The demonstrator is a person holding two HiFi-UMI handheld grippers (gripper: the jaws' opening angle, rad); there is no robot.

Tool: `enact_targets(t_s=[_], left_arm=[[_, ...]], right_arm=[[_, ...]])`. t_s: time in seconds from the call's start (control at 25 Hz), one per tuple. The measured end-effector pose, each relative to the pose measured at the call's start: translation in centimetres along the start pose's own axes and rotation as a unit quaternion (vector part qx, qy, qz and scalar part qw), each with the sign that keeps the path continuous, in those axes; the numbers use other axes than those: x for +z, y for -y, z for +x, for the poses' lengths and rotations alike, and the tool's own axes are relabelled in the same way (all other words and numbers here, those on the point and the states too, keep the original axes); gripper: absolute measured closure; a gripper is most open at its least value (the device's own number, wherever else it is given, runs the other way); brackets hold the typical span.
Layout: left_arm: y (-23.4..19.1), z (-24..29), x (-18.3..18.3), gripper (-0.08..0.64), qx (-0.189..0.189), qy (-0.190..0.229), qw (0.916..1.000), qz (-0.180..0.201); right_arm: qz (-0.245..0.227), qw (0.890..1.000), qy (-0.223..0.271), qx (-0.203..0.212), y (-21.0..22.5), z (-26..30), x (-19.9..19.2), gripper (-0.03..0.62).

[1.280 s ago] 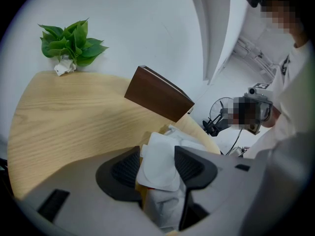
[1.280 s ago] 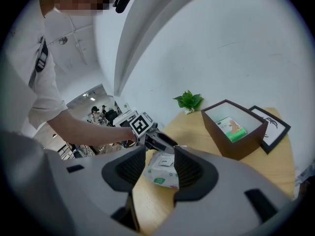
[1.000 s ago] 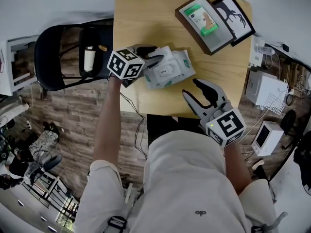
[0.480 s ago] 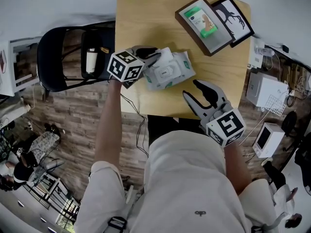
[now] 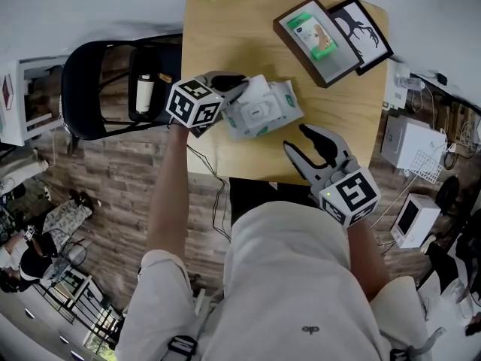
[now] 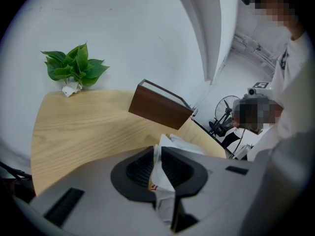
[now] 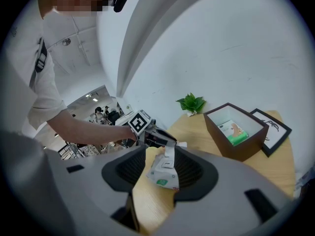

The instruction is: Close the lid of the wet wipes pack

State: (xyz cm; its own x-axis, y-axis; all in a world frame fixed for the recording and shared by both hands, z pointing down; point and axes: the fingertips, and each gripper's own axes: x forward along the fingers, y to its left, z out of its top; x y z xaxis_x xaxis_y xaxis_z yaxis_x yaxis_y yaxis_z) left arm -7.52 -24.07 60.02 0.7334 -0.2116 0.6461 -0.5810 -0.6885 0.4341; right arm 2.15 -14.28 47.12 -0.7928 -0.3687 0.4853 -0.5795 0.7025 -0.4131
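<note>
Head view: left claw just closed onto wipes pack.

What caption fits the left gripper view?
Left gripper, jaws just closed on the wet wipes pack, wooden table beyond.

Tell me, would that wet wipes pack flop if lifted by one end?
Probably floppy: the wet wipes pack shows thin film crumpled between the jaws of the left gripper, which have just been closing. Lying flat and wide, it seems unlikely to roll or tip.
</note>
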Motion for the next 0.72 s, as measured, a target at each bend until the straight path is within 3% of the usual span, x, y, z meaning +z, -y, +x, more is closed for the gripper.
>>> enact_targets(t_s=[0.4,0.72], left_arm=[[1.5,-0.8,0.5,0.529,0.016,-0.007,0.9992,0.036],[3.5,-1.6,0.6,0.541,0.005,-0.020,0.9977,0.064]], right_arm=[[-0.005,1.000,0.007,0.005,-0.2,-0.4,0.2,0.426],[-0.007,1.000,0.016,-0.003,-0.3,-1.2,0.6,0.426]])
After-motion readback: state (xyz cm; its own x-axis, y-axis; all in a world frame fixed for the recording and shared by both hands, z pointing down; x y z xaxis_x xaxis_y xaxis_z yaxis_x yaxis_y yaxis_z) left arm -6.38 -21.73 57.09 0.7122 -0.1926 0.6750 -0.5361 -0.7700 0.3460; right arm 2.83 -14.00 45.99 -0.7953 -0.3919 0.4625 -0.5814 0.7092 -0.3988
